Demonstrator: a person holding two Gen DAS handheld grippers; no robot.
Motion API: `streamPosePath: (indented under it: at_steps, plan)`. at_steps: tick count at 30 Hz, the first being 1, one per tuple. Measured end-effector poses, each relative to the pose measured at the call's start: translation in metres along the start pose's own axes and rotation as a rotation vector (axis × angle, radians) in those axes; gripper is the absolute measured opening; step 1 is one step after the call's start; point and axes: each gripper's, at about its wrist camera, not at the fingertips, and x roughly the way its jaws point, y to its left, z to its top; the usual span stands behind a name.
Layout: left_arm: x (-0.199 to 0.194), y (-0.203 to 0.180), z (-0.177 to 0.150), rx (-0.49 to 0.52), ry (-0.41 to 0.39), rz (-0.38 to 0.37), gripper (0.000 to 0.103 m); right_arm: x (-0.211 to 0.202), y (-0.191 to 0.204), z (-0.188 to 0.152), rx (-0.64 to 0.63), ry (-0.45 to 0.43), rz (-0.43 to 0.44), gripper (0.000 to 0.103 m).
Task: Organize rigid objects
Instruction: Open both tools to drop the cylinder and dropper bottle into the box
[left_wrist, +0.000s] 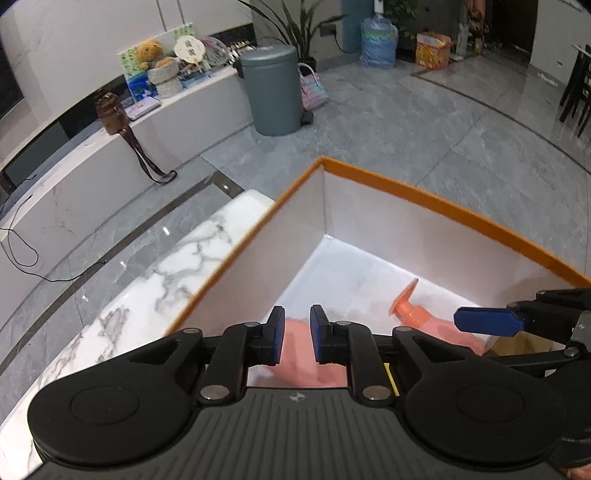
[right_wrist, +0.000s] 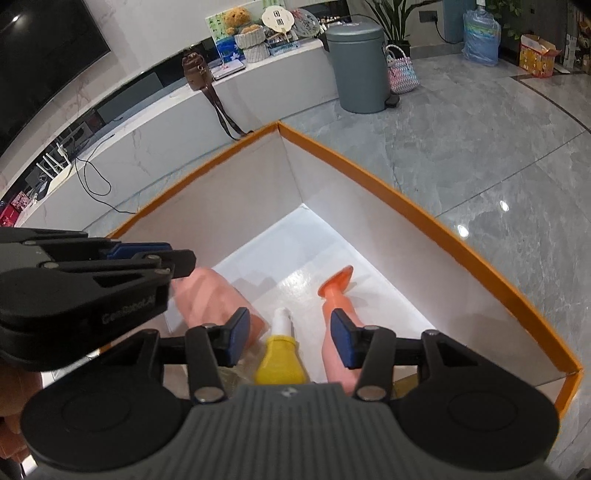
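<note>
Three things already lie in the orange-rimmed box (right_wrist: 424, 218), which fills the middle of both views: a salmon-pink item with a flared orange end (right_wrist: 334, 295) at centre right of the right wrist view, a yellow bottle with a white nozzle (right_wrist: 280, 362) at lower centre, and a blurred pale pink object (right_wrist: 207, 295) at centre left. The right tool (right_wrist: 290, 332) hangs over the bottle with its jaws partly apart and nothing pressed between them, so the bottle looks released. The left tool (left_wrist: 297, 334) is drawn narrow above the pink object (whether it pinches it I cannot tell; blur hides the contact). The marble worktop (left_wrist: 155, 280), lower left of the left wrist view, shows nothing waiting, though little of it is visible, so I judge the sorting well along.
</note>
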Motion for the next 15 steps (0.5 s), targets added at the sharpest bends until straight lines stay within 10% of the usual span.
streamPosePath:
  at_steps: [15]
  plan:
    - [-0.052,0.043,-0.02,-0.071,-0.07,0.046,0.024,-0.026,0.026,0.0,-0.032,-0.065,0.015,0.049]
